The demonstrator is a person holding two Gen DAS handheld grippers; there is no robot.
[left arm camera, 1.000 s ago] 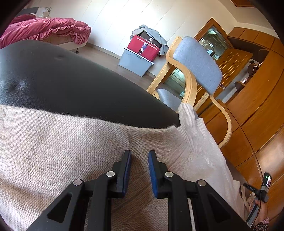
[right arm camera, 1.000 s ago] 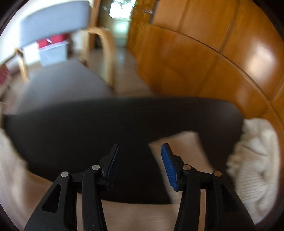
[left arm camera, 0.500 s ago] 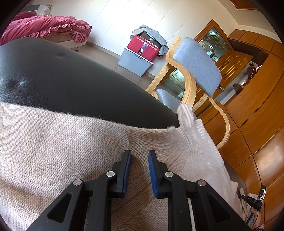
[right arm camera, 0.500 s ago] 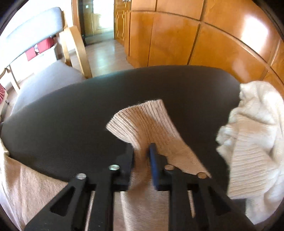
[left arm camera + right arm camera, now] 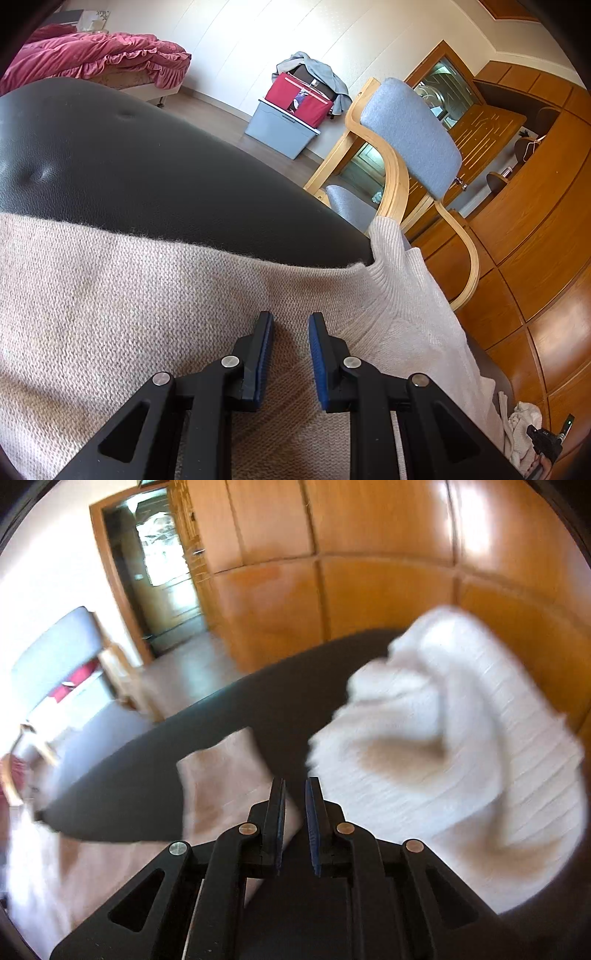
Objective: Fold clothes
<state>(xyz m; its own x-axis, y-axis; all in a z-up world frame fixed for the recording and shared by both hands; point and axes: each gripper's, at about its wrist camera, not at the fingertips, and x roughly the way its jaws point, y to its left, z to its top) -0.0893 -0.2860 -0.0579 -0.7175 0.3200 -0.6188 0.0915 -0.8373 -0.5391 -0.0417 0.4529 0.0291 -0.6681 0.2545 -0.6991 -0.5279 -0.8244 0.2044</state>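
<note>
Beige knit sweater [image 5: 122,295] lies spread over the black leather cushion [image 5: 129,173], its ribbed sleeve [image 5: 402,291] draped off the cushion's right corner. My left gripper [image 5: 290,325] hovers over the knit, jaws partly apart with nothing between them. In my blurred right view, my right gripper [image 5: 295,794] is closing, jaws narrow, beside the sweater's cuff; a white knit garment [image 5: 450,746] sits heaped to the right.

Beige knit sweater [image 5: 122,295] spread flat, white ribbed garment [image 5: 454,753] bunched beside it
</note>
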